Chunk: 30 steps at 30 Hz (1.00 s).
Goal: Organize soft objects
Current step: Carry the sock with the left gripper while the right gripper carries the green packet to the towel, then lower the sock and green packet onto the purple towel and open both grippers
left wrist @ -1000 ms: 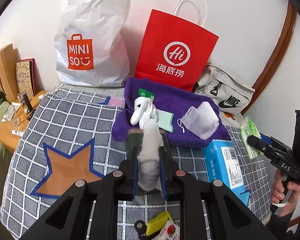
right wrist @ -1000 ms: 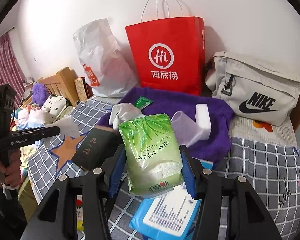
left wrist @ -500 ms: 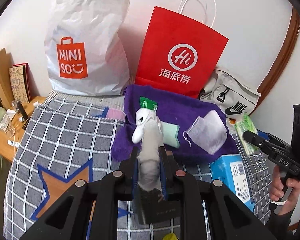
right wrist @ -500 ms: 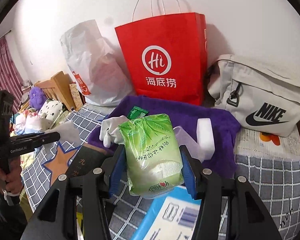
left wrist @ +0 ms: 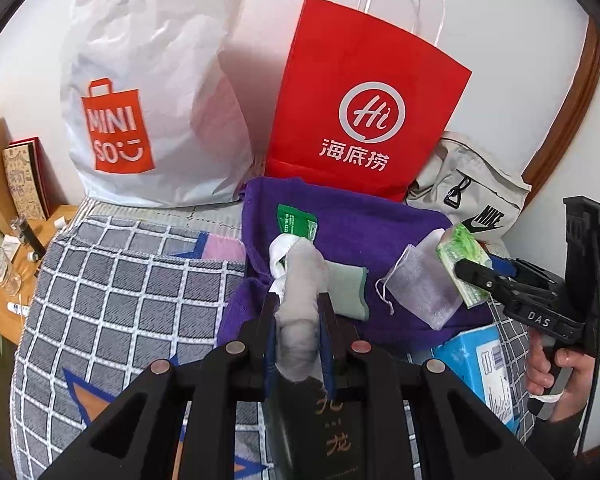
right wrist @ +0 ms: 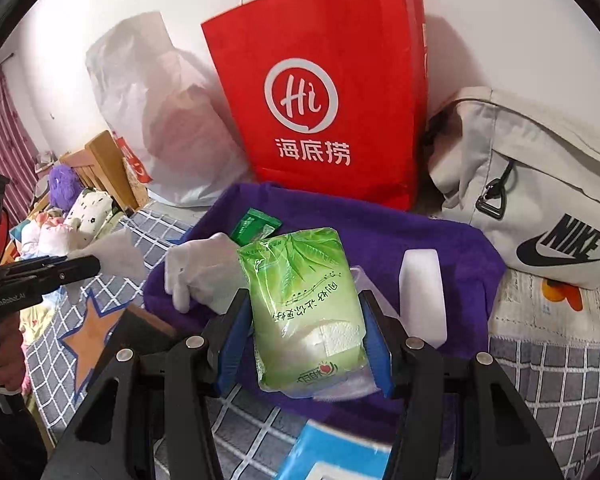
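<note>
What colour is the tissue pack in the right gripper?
Light green with a leaf print, clear at the bottom: tissue pack, clamped in the right gripper. Right wrist view shows it best.

A purple towel (left wrist: 352, 216) lies on grey-and-white checked bedding (left wrist: 132, 280); the paper bag (left wrist: 364, 100) is red, the tissue pack (right wrist: 304, 304) green.

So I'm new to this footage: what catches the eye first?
The red bag standing against the wall, behind the purple towel. In front, the right gripper holds a green tissue pack, and the left gripper pinches a grey cloth.
</note>
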### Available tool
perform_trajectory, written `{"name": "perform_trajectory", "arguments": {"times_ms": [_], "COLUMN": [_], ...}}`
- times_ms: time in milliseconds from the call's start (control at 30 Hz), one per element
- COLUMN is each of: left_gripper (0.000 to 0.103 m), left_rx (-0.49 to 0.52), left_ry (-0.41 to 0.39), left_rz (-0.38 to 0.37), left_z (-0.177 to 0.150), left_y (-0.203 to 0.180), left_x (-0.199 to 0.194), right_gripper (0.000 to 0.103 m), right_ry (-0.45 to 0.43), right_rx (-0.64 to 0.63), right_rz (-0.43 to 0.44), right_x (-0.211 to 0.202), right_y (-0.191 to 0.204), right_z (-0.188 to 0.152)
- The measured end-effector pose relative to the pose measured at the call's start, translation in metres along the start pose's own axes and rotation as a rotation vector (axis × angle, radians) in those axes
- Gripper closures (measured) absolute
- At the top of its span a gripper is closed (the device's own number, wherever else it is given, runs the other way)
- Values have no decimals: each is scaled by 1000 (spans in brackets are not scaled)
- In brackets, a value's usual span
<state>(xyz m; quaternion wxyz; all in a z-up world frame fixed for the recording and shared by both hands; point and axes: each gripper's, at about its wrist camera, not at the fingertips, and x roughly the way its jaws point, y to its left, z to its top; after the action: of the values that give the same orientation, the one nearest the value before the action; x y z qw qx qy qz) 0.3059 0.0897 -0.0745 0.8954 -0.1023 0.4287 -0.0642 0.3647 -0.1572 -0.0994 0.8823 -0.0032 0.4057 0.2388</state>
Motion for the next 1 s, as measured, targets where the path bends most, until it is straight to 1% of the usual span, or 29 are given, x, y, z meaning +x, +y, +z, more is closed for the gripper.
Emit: {"name": "perform_trajectory", "arguments": {"times_ms": [133, 267, 400, 467, 567, 867, 1000], "left_gripper": [85, 85, 85, 85, 85, 84, 84], "left_rx": [8, 23, 10, 6, 12, 21, 16], "left_ry": [13, 29, 56, 59, 70, 151, 178], "left_rz": [-12, -29, -56, -65, -67, -53, -70], "left_z": [6, 12, 20, 24, 28, 31, 28], "left_y": [-7, -17, -24, -29, -36, -46, -46], "left_x": [13, 26, 42, 49, 61, 104, 115], "right_gripper": [50, 50, 50, 50, 50, 49, 48], "right_ry": [13, 49, 91, 120, 141, 186, 201], "right_rx": [-1, 4, 17, 19, 25, 43, 55], "right_rz": [11, 22, 30, 20, 12, 35, 34], "right_x": [13, 28, 44, 51, 58, 74, 78], "right_y": [-3, -7, -13, -17, -20, -21, -23], "right_z": [3, 0, -4, -6, -8, -8, -8]}}
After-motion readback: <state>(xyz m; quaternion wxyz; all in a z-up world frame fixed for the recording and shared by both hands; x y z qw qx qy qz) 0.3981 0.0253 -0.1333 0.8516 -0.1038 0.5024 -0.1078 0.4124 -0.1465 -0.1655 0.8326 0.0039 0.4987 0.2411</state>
